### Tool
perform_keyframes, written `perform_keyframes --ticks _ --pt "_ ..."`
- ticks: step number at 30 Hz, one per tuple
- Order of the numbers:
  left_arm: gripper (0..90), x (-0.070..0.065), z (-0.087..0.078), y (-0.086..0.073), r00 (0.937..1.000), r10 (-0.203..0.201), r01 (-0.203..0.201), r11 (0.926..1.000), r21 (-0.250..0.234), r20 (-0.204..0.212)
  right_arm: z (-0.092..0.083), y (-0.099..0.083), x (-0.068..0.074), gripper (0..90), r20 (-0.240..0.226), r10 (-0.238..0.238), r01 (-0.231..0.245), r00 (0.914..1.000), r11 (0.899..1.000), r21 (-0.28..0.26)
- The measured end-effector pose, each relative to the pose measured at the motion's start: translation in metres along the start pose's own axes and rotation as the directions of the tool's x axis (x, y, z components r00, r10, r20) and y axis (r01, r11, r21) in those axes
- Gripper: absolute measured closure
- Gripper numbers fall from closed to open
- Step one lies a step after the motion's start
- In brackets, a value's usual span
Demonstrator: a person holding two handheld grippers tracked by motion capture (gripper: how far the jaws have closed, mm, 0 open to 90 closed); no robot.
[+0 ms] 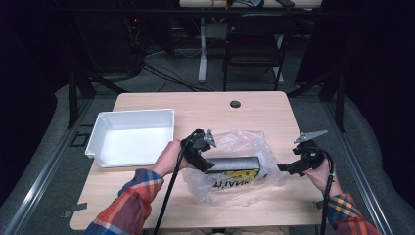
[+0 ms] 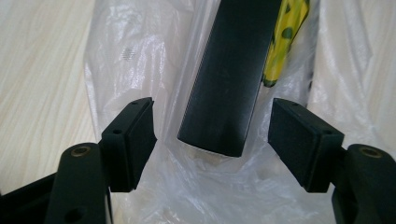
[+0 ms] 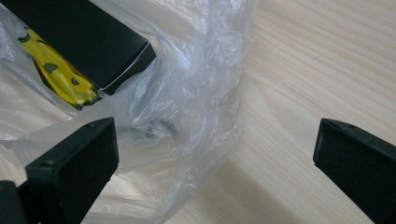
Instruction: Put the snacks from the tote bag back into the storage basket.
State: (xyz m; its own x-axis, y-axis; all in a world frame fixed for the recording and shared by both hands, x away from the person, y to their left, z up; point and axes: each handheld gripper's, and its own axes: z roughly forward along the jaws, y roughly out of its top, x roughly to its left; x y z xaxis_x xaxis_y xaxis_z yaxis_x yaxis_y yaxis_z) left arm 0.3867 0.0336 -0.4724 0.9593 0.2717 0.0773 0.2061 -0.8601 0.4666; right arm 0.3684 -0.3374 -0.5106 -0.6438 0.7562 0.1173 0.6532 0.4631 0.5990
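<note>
A clear plastic bag (image 1: 235, 169) lies crumpled on the wooden table (image 1: 205, 105), with a long black box (image 1: 235, 164) and a yellow patterned pack (image 1: 242, 174) inside it. My left gripper (image 1: 205, 164) is open at the box's left end; in the left gripper view the box (image 2: 229, 70) points between the spread jaws, and the bag (image 2: 135, 51) lies under them. My right gripper (image 1: 286, 168) stands open at the bag's right edge. In the right gripper view the bag (image 3: 196, 93), the box corner (image 3: 93, 37) and the yellow pack (image 3: 60, 77) lie ahead left.
A white empty tray (image 1: 132, 137) sits on the left of the table. A small dark round cap (image 1: 235, 104) is set in the table's far edge. Bare wood (image 3: 317, 70) lies right of the bag. A chair and cables stand beyond the table.
</note>
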Motion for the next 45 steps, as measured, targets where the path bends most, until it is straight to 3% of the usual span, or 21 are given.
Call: perform_keyframes --ticks 7,12,16,22,23,31,32,33,35,40,45 --pt "39.4 0.004 0.021 0.009 0.9967 0.066 -0.07 0.993 0.095 0.048 0.002 -0.001 0.002 0.0 0.006 -0.012 0.012 0.9999 1.0 0.012" --pt "40.0 0.005 0.033 0.013 0.9928 0.103 -0.112 0.9814 0.156 0.06 0.006 -0.002 0.003 0.0 -0.003 -0.024 0.024 0.9997 0.999 0.028" --pt "39.1 0.006 0.04 0.015 0.9881 0.117 -0.131 0.9798 0.151 0.101 0.004 -0.002 0.003 0.0 0.0 -0.027 0.027 0.9996 0.999 0.017" --pt "40.1 0.004 0.049 0.017 0.9861 0.138 -0.153 0.9709 0.184 0.093 0.004 -0.002 0.003 0.0 0.006 -0.025 0.025 0.9997 1.0 0.014" --pt "40.2 0.005 0.049 0.018 0.984 0.138 -0.158 0.9677 0.196 0.113 0.004 -0.002 0.003 0.0 0.004 -0.026 0.026 0.9996 1.0 0.013" --pt "40.5 0.001 0.06 0.022 0.98 0.168 -0.19 0.9502 0.247 0.106 0.005 -0.003 0.002 0.0 0.006 -0.026 0.025 0.9997 0.999 0.03" --pt "40.6 0.001 0.061 0.022 0.9803 0.159 -0.184 0.9497 0.253 0.117 0.005 -0.003 0.002 0.0 0.006 -0.026 0.026 0.9996 0.999 0.03" --pt "40.5 0.0 0.062 0.021 0.9813 0.167 -0.186 0.9506 0.248 0.096 0.005 -0.003 0.002 0.0 0.009 -0.024 0.023 0.9997 0.999 0.03" --pt "40.3 0.002 0.064 0.021 0.9792 0.156 -0.185 0.9492 0.254 0.13 0.005 -0.003 0.002 0.0 0.011 -0.022 0.021 0.9997 0.999 0.03" --pt "42.3 0.001 0.066 0.02 0.9815 0.155 -0.179 0.9516 0.25 0.112 0.007 -0.003 0.003 0.0 0.01 -0.02 0.02 0.9998 0.999 0.027" --pt "43.4 0.0 0.063 0.021 0.9785 0.164 -0.191 0.9489 0.251 0.125 0.006 -0.003 0.002 0.0 0.013 -0.025 0.025 0.9996 0.999 0.034"
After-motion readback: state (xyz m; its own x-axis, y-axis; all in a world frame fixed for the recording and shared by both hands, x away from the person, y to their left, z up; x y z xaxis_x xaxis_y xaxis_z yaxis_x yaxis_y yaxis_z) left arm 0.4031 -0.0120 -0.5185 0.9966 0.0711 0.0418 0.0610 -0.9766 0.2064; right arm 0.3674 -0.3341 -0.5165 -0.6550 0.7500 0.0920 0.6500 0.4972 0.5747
